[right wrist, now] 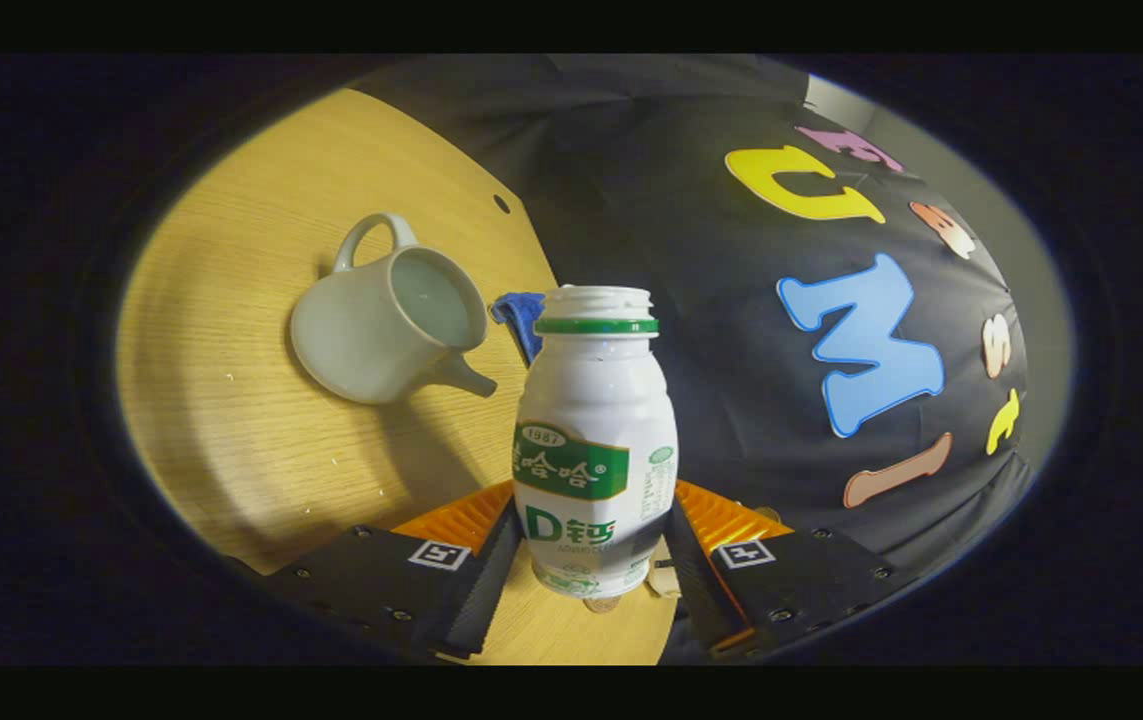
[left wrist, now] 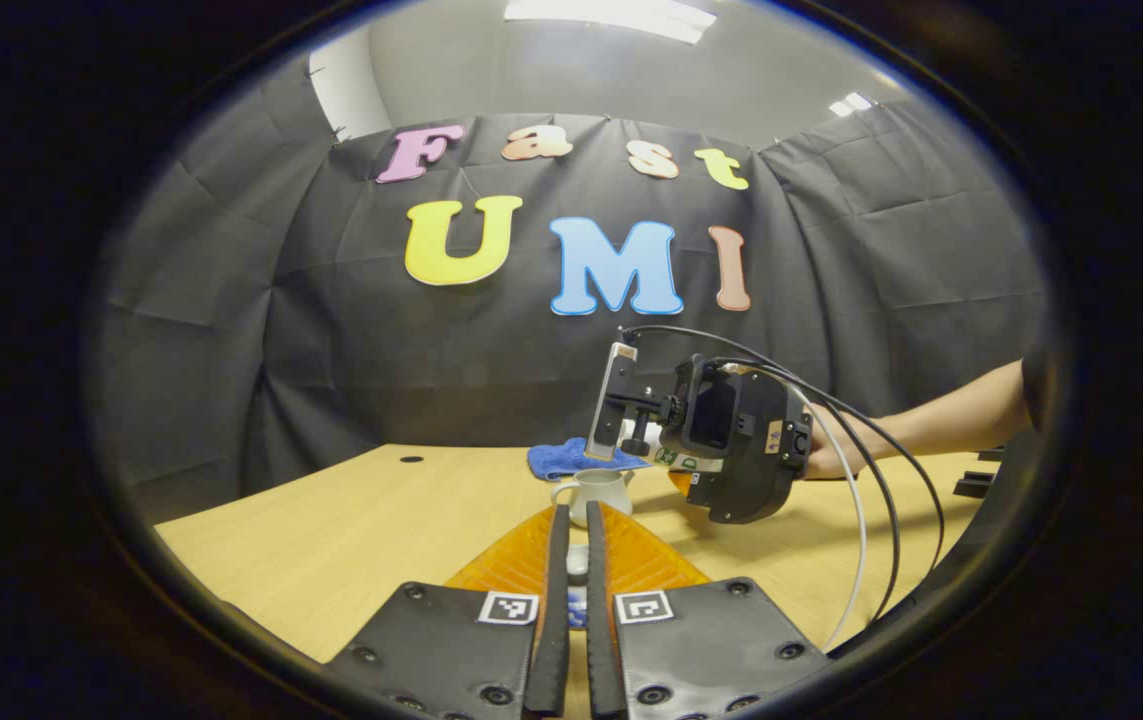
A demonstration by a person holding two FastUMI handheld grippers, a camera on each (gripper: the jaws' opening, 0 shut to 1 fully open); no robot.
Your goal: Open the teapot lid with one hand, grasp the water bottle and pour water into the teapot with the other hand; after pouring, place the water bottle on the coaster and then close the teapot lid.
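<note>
The right gripper (right wrist: pixel 596 560) has both fingers pressed on the lower body of the bottle (right wrist: pixel 591 450), carried tilted, its open mouth leaning toward the teapot (right wrist: pixel 386 325). The teapot stands lidless on the table (right wrist: pixel 231 440), spout pointing at the bottle, its opening just beyond and to one side of the bottle's neck. The bottle's long axis runs from the fingers up and out toward the teapot, so what matters is how that mouth lines up with the opening.

In the left gripper view the teapot (left wrist: pixel 599 490) sits straight ahead of the left gripper (left wrist: pixel 577 560). Its fingers are nearly together around something small and white; lid or not, I cannot tell.

The right gripper (left wrist: pixel 731 440) hangs just above and right of the teapot, so it's nearer. A blue cloth (left wrist: pixel 576 458) lies just behind the teapot. Pale wood tabletop, black cloth wall behind.
</note>
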